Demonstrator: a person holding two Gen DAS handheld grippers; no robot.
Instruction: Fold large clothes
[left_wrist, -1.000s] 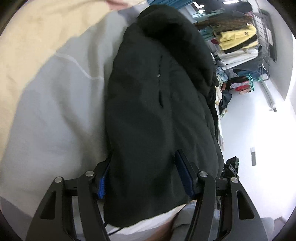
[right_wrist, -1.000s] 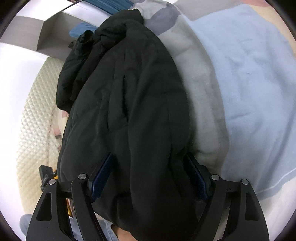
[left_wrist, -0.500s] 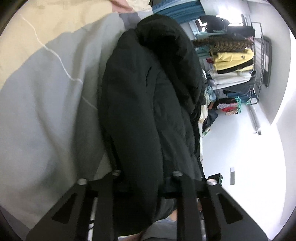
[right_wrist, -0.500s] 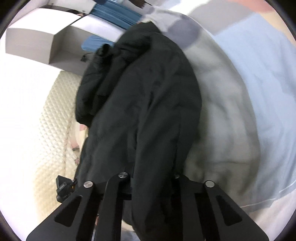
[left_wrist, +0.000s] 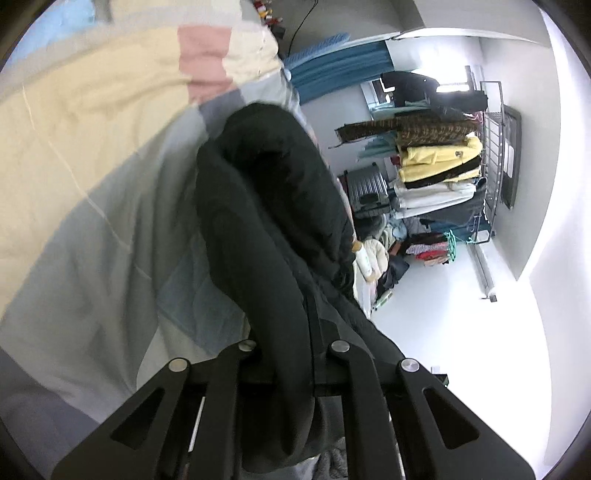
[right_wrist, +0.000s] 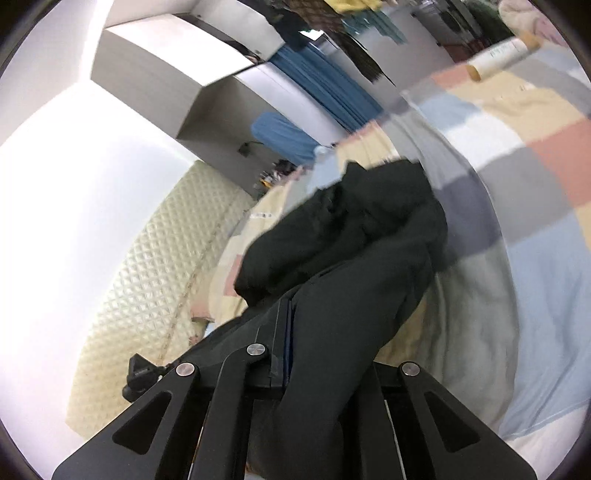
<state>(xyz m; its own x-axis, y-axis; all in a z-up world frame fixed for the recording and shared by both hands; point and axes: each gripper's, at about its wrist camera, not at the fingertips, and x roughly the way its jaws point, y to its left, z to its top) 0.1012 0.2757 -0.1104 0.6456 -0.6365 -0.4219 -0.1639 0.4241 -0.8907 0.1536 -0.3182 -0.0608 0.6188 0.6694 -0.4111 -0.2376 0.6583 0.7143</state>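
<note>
A large black padded jacket (left_wrist: 258, 206) lies bunched on a patchwork bedspread (left_wrist: 81, 155). My left gripper (left_wrist: 288, 332) is shut on one edge of the jacket, and the cloth runs from the jaws up over the bed. In the right wrist view my right gripper (right_wrist: 317, 332) is shut on another edge of the jacket (right_wrist: 354, 236), which hangs lifted between the jaws and the bedspread (right_wrist: 517, 206). The fingertips of both grippers are hidden in the cloth.
A rack of folded and hung clothes (left_wrist: 436, 166) stands beyond the bed's far side above white floor (left_wrist: 480, 350). A quilted cream headboard (right_wrist: 147, 266) and a white wall lie left of the bed. A bottle (left_wrist: 364, 258) sits by the bed edge.
Both grippers have closed on the jacket's near edge and lifted it off the bed. The views have tilted upward, showing more of the room.
</note>
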